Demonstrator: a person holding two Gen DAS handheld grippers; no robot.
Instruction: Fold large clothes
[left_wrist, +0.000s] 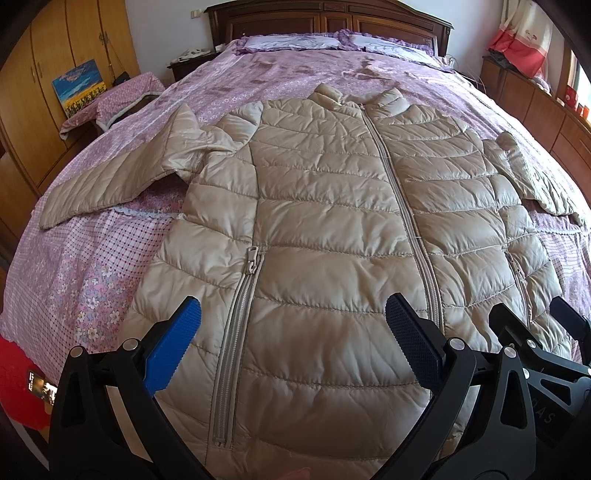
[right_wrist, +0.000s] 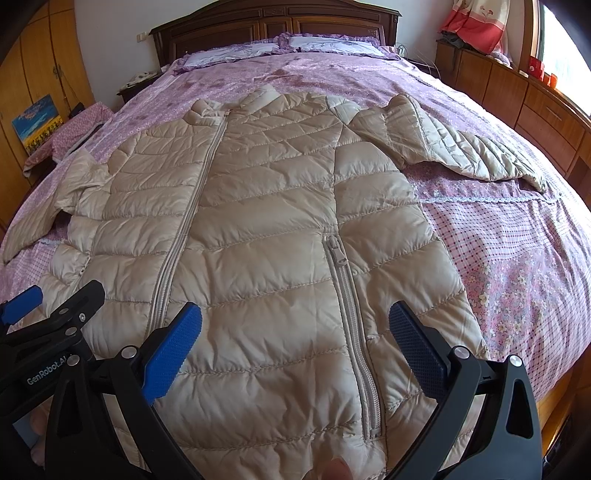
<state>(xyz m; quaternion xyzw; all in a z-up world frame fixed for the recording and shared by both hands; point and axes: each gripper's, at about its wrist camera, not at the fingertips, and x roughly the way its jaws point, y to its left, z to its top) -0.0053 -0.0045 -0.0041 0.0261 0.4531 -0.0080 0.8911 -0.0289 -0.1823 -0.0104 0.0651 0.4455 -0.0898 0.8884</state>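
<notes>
A beige quilted puffer jacket (left_wrist: 332, 206) lies flat and face up on the bed, zipped, collar toward the headboard. The same jacket (right_wrist: 266, 221) fills the right wrist view. Its left sleeve (left_wrist: 122, 170) spreads out to the left and its right sleeve (right_wrist: 465, 147) spreads out to the right. My left gripper (left_wrist: 293, 317) hovers open above the hem on the jacket's left half, near a pocket zip (left_wrist: 240, 325). My right gripper (right_wrist: 295, 321) hovers open above the hem on the right half, beside the other pocket zip (right_wrist: 351, 314). Neither holds any cloth.
The bed (left_wrist: 110, 266) carries a purple floral and checked cover, with pillows (left_wrist: 295, 41) and a dark wooden headboard (right_wrist: 273, 26) at the far end. Wooden wardrobes (left_wrist: 55, 55) stand on the left, low wooden cabinets (right_wrist: 535, 99) on the right. A small painting (left_wrist: 79, 86) leans by the wardrobe.
</notes>
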